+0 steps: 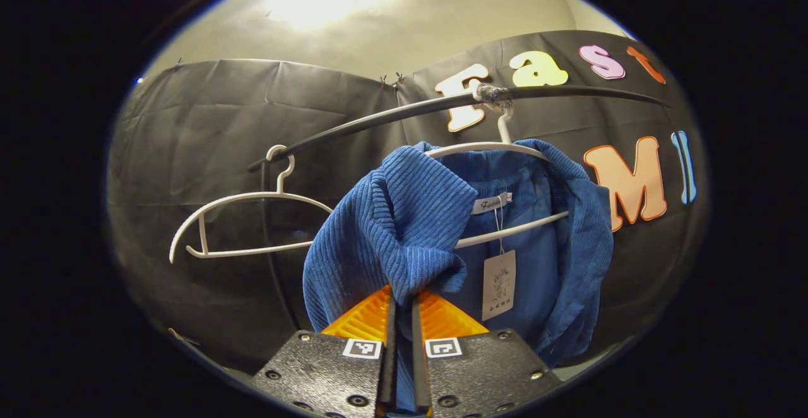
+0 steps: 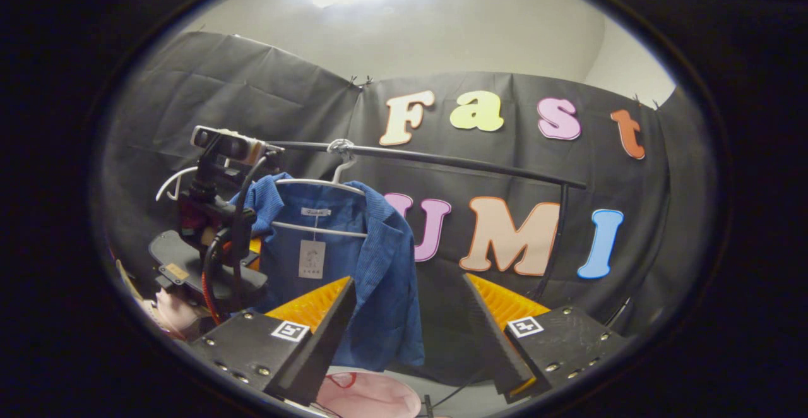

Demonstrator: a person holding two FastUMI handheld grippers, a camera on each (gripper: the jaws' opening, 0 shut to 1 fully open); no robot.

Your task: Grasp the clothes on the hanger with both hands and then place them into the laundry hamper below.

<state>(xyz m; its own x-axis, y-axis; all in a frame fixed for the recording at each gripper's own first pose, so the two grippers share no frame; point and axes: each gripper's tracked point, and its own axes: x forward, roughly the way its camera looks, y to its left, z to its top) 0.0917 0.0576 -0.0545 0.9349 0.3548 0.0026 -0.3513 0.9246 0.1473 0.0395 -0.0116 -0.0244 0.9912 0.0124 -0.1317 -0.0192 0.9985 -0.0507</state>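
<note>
A blue corduroy shirt hangs on a white hanger from a black rail. My left gripper is shut on a fold of the shirt's near shoulder, and the cloth bunches above its fingertips. In the right gripper view the shirt hangs left of centre, with the left gripper and its camera against the shirt's left edge. My right gripper stands open a short way in front of the shirt's right side, touching nothing. Part of a pink hamper shows below the shirt.
An empty white hanger hangs on the rail to the left of the shirt. A paper tag dangles from the collar. The rail's upright post stands at the right. A hand holds the left gripper.
</note>
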